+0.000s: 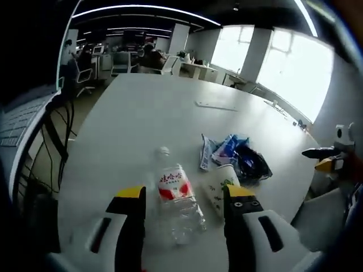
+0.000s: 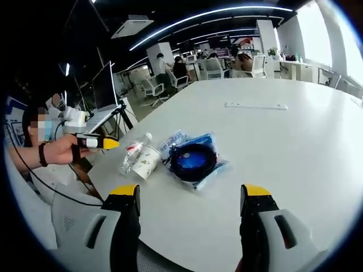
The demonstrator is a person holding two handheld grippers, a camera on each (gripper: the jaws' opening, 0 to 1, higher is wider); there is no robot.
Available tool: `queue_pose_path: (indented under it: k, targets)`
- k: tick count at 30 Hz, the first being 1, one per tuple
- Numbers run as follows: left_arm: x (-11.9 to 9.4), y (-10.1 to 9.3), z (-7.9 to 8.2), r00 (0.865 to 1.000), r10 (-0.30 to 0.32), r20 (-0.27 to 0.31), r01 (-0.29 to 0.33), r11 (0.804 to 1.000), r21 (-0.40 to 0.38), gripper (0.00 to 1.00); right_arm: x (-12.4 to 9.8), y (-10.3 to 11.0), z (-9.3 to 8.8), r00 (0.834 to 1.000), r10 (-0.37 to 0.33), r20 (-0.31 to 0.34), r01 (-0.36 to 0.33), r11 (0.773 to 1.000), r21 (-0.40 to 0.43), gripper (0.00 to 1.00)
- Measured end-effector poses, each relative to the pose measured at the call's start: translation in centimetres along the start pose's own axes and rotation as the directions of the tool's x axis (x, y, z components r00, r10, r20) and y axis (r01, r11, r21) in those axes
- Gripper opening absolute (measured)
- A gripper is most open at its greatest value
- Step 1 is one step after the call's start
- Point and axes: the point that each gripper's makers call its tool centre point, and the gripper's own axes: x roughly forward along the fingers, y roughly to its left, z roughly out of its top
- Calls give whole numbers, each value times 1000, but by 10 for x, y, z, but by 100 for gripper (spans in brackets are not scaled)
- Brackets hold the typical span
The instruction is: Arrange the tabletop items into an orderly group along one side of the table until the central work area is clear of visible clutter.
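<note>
Clear bottle between the wide, empty left gripper jaws, paper cup beside.

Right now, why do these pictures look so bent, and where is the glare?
Left gripper view: the fisheye lens curves the table, and the windows are blown out white. Right gripper view: ceiling lights bow into arcs, the window is washed out at upper right, and the bottle looks small but fairly sharp.

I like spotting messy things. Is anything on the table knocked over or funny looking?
Yes. The clear plastic water bottle with a red label lies on its side, and the white paper cup beside it has tipped over too. Both lie near the white table's edge.
</note>
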Motion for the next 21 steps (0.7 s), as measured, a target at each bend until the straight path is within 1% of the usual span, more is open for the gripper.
queue_pose_path:
  k: [5,9,13,14,15,17,18,19,21]
  targets:
    - [9,3,-5,999,5,-35,-4,1000,6,55,2,3,-7,1000,9,-17,-9,1000,2,71]
    - [16,5,-6,999,6,-51,-6,1000,9,55,3,5,-10,1000,14,-22,-14,1000,5,71]
    - [24,5,-8,997,9,-82,-8,1000,17,55,4,6,-11,1000,18,-26,-17,1000,6,71]
    - [26,5,-10,996,12,-92,-11,1000,12,55,4,6,-11,1000,17,-25,-17,1000,7,71]
    - [27,7,-14,993,27,-115,-27,1000,-1,54,4,6,-11,1000,17,-26,-17,1000,8,71]
    - [32,7,-15,992,28,-125,-29,1000,-8,55,5,5,-11,1000,16,-26,-16,1000,11,71]
    - [33,9,-18,988,44,-151,-44,999,2,55,5,5,-12,999,16,-28,-16,1000,11,71]
    - [36,10,-19,986,49,-162,-48,999,10,54,5,4,-12,999,16,-28,-16,1000,11,71]
    - [40,11,-21,982,52,-180,-53,999,0,54,5,4,-12,999,17,-29,-17,1000,13,71]
